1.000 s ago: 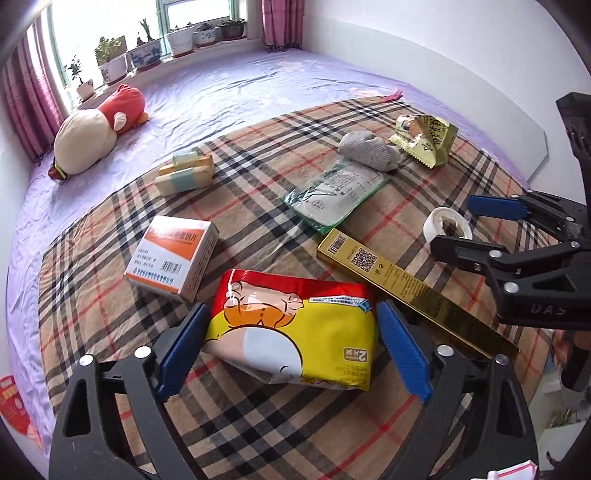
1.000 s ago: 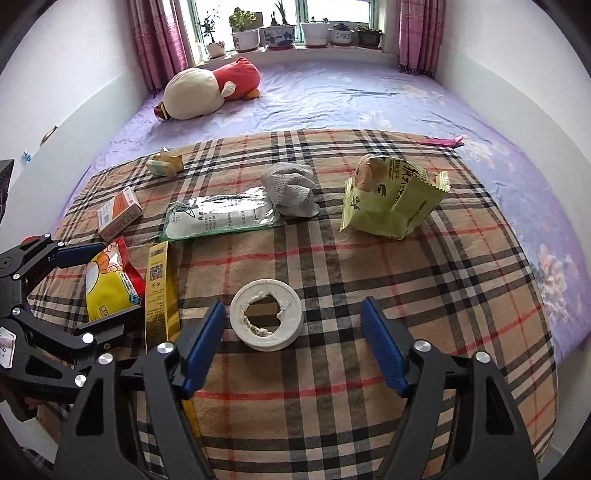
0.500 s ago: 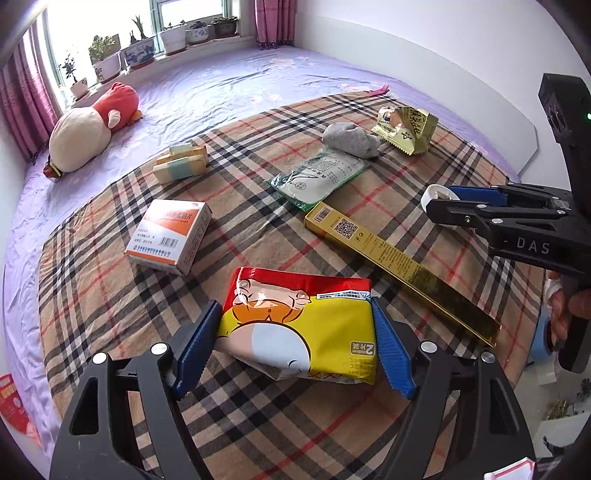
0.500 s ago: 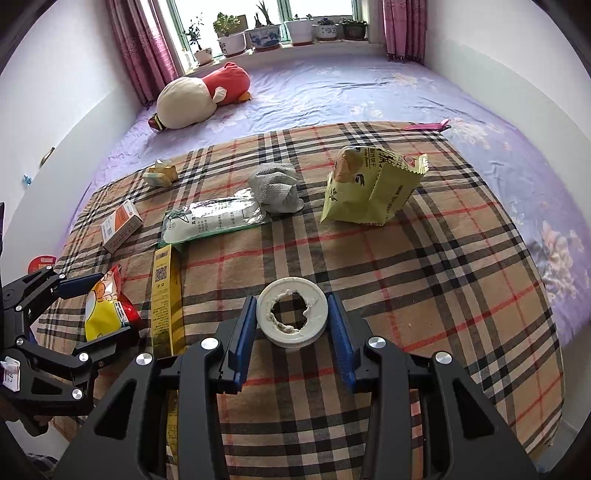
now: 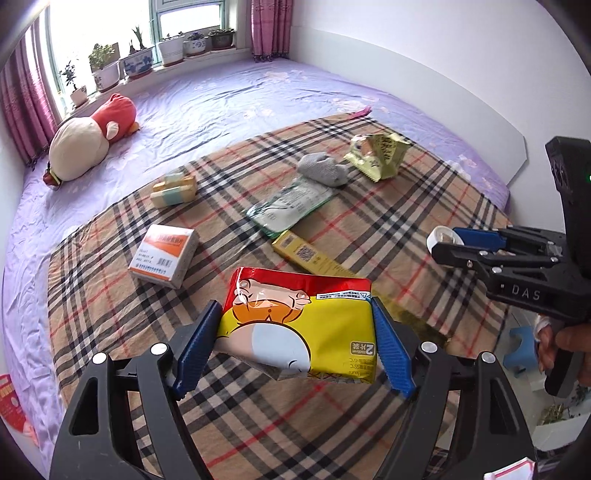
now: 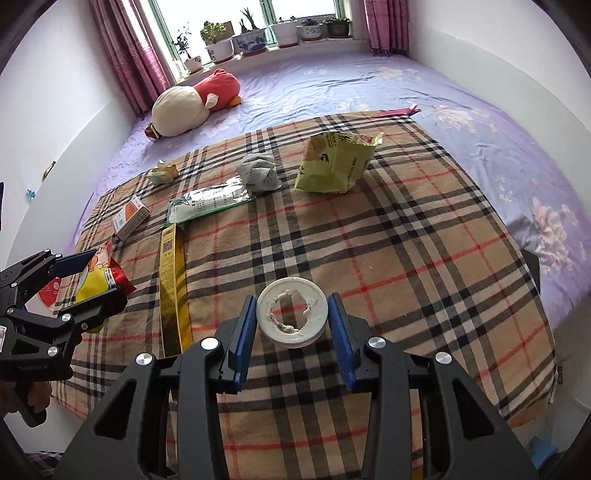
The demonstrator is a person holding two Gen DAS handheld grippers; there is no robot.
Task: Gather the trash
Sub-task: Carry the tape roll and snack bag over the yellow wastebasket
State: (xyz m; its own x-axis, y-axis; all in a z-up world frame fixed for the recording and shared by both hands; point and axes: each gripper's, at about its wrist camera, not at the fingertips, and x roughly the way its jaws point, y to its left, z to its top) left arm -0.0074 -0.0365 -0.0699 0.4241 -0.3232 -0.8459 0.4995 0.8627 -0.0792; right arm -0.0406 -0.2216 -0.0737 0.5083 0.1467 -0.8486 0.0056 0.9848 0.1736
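Over the plaid blanket (image 5: 110, 295), the left gripper (image 5: 293, 349) clamps a soft, crinkly red-and-yellow snack packet (image 5: 299, 328) by its side edges (light, probably slippery). Beside it, the right gripper (image 6: 291, 328) pinches a stiff white plastic ring (image 6: 292, 318) across its rim, lifted clear.

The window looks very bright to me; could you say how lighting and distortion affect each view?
Left wrist view: window blown out white, bed edges bowed by the fisheye, dark corners. Right wrist view: window overexposed too, plaid blanket evenly lit and sharp, bulging outward.
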